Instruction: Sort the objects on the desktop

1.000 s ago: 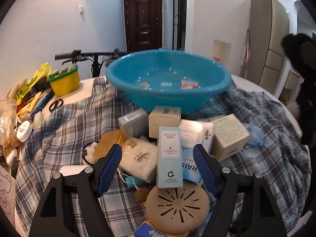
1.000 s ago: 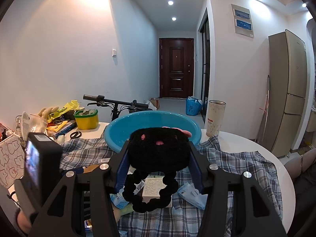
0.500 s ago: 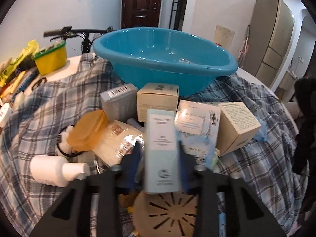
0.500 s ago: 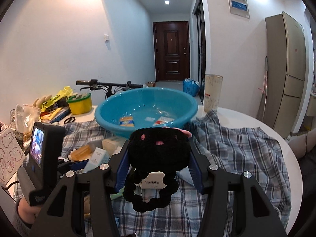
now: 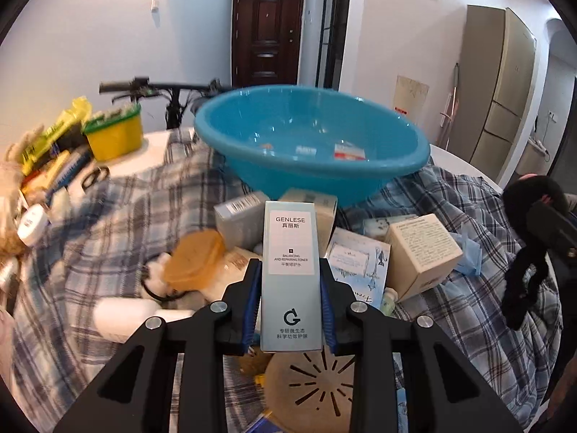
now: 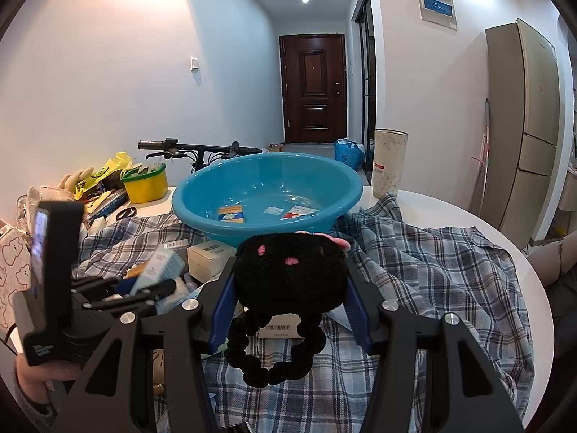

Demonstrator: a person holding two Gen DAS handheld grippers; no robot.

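GENLESE toner box [image 5: 291, 278] between left gripper [image 5: 290, 306] pads

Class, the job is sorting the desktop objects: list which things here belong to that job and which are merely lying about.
Job in hand:
- toner box, clamped in the left gripper
- black plush toy, clamped in the right gripper
- blue basin, already holding small packets
- beige carton

Lying about:
- yellow tub
- scissors
- bicycle handlebar
- fridge

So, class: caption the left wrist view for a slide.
Left hand-held gripper shut on a pale blue toner box, blue basin behind.
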